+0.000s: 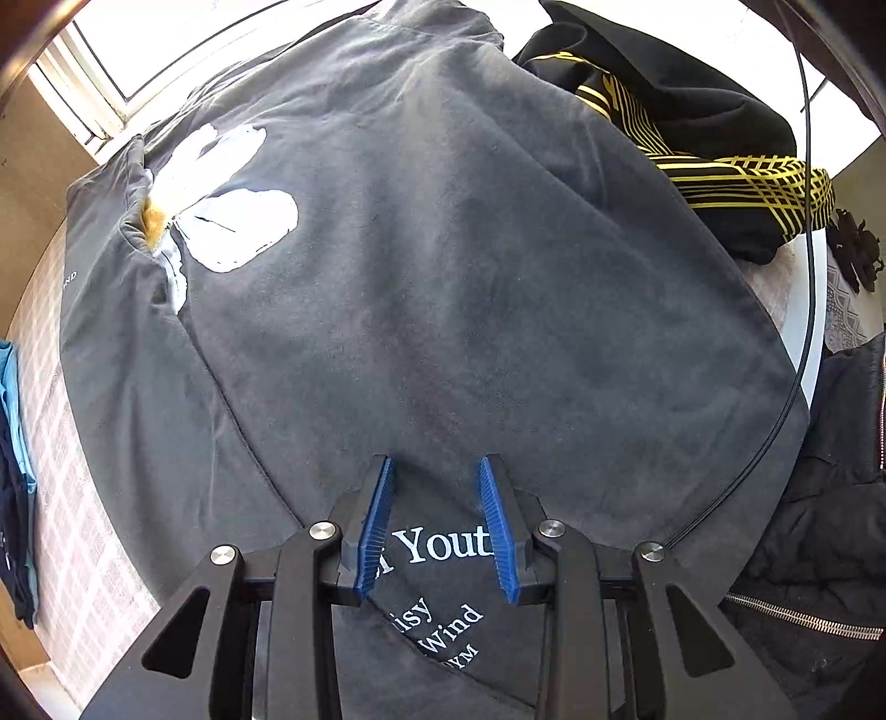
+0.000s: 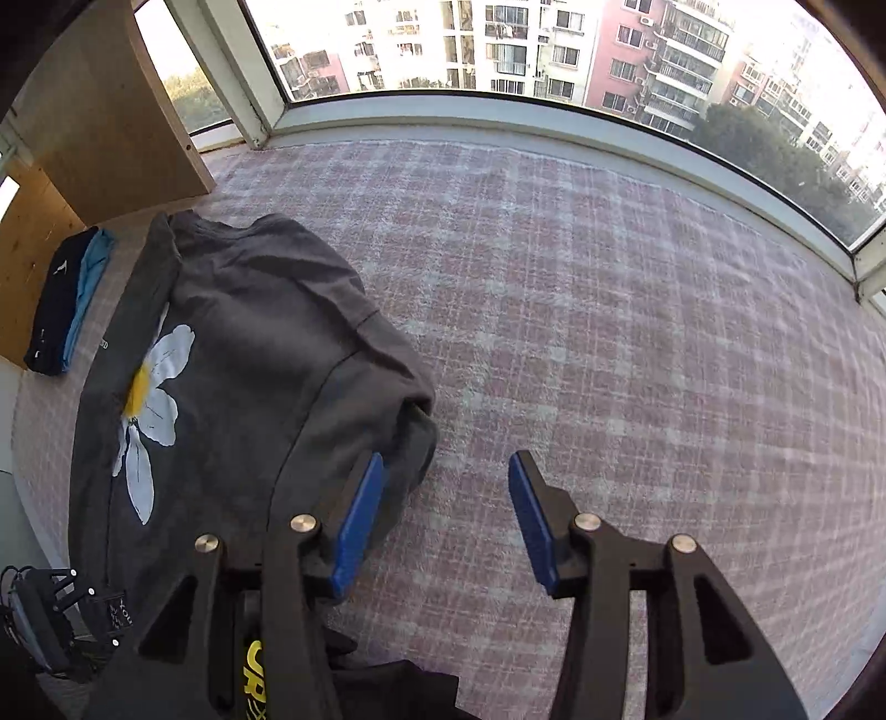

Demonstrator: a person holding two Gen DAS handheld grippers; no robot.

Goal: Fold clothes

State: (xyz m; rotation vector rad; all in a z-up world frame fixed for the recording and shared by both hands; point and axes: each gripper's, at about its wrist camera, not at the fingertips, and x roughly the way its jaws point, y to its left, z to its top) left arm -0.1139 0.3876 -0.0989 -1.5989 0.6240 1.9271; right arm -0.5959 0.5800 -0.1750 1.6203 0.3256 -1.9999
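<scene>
A dark grey T-shirt (image 1: 421, 288) with a white daisy print (image 1: 232, 210) lies partly folded on the checked pink carpet. My left gripper (image 1: 437, 471) is open just above its near part, the blue pads either side of white lettering (image 1: 443, 545). In the right wrist view the same shirt (image 2: 238, 387) lies at the left, and the left gripper (image 2: 39, 620) shows at its near edge. My right gripper (image 2: 446, 471) is open and empty, over the carpet beside the shirt's right edge.
A black garment with yellow stripes (image 1: 714, 166) lies heaped beyond the shirt on the right. A black zipped jacket (image 1: 819, 543) is at the near right. Folded navy and light blue clothes (image 2: 66, 299) lie by a wooden cabinet (image 2: 99, 122). Windows (image 2: 498, 50) bound the carpet (image 2: 637, 332).
</scene>
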